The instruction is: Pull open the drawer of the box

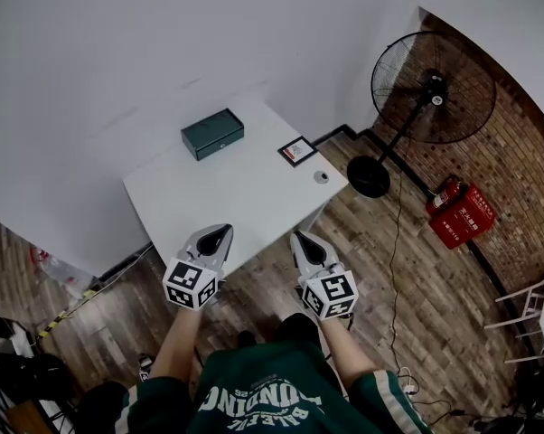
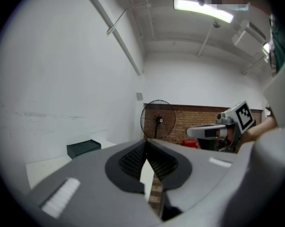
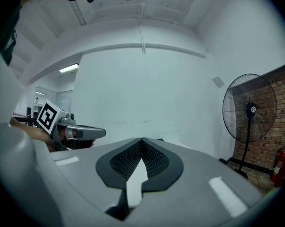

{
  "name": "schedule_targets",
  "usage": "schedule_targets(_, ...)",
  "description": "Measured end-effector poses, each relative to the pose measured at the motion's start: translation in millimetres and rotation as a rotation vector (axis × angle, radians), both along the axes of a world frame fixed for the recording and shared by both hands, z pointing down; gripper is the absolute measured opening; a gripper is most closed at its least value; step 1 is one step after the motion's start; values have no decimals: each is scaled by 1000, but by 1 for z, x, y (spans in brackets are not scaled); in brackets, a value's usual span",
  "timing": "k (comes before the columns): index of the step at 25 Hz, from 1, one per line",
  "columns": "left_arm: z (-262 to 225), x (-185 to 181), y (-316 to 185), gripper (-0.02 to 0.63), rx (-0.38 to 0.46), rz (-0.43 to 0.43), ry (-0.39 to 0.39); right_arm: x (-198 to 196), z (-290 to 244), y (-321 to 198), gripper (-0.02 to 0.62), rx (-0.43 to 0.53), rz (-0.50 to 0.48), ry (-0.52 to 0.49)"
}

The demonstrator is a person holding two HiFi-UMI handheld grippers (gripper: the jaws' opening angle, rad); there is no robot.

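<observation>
White rectangular bench (image 1: 254, 202), centre of the head view: far sides close against white walls, near edge and right corner open onto wood-plank floor (image 1: 417, 269). Dark green rectangular box (image 1: 212, 133), upper left of the bench top near the far edge, with bare surface before it. Left claw (image 1: 216, 236) and right claw (image 1: 304, 242), lower centre at the bench's near edge, well apart from the box; both clenched tip to tip, grasping nothing. Black standing fan (image 1: 432, 89), upper right.

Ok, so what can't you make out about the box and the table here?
Drawer and handle of the box: head view, too small and far.
The round object on the table: head view, too small to identify.
Print on the framed card: head view, too small.
</observation>
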State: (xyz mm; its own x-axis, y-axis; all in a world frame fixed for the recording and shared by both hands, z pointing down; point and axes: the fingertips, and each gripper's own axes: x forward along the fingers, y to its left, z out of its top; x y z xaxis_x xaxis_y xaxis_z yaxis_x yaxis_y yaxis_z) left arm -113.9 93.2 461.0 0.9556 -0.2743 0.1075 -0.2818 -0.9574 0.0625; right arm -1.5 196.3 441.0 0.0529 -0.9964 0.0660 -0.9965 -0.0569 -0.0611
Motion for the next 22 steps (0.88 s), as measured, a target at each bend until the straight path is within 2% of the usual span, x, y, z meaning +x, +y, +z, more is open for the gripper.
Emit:
schedule_targets(6, 5, 9, -14, 52, -10, -6, -3, 9, 5, -16, 2, -6, -9, -7)
schedule_targets(11, 15, 26, -37, 52, -20, -41, -23, 31, 13, -46, 2, -9, -40, -26)
schedule_targets(22, 31, 81, -138, 52, -47, -192, -57, 94, 35, -178, 2, -47, -206, -75)
